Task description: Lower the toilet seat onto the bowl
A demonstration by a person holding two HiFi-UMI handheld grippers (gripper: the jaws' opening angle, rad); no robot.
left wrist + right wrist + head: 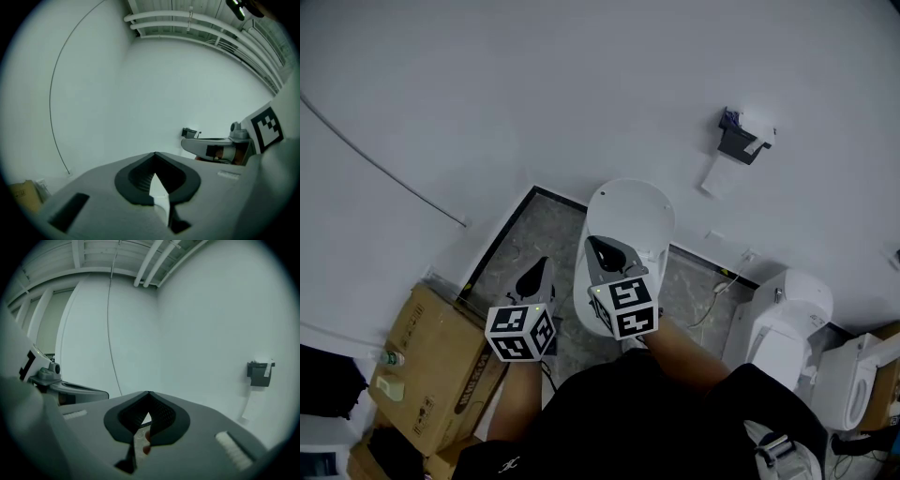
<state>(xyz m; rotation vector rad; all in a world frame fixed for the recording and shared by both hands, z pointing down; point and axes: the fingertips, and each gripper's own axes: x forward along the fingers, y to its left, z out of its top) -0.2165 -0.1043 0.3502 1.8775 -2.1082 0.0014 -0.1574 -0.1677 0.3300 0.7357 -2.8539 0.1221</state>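
Observation:
In the head view the toilet (628, 220) stands in the corner as a smooth white oval, with no bowl opening showing; whether seat or lid is what shows, I cannot tell. My right gripper (605, 251) hangs above its near part, jaws shut and empty. My left gripper (542, 270) is beside the toilet's left, over the grey floor, also shut and empty. In the left gripper view the tips (155, 154) meet before a bare white wall. In the right gripper view the tips (148, 393) meet facing the corner. The toilet is in neither gripper view.
A toilet paper holder (745, 136) hangs on the right wall. Cardboard boxes (441, 366) lie at the left, with a green-capped bottle (389, 358) by them. More white toilets (783, 328) stand at the right. A thin cable (384, 169) runs along the left wall.

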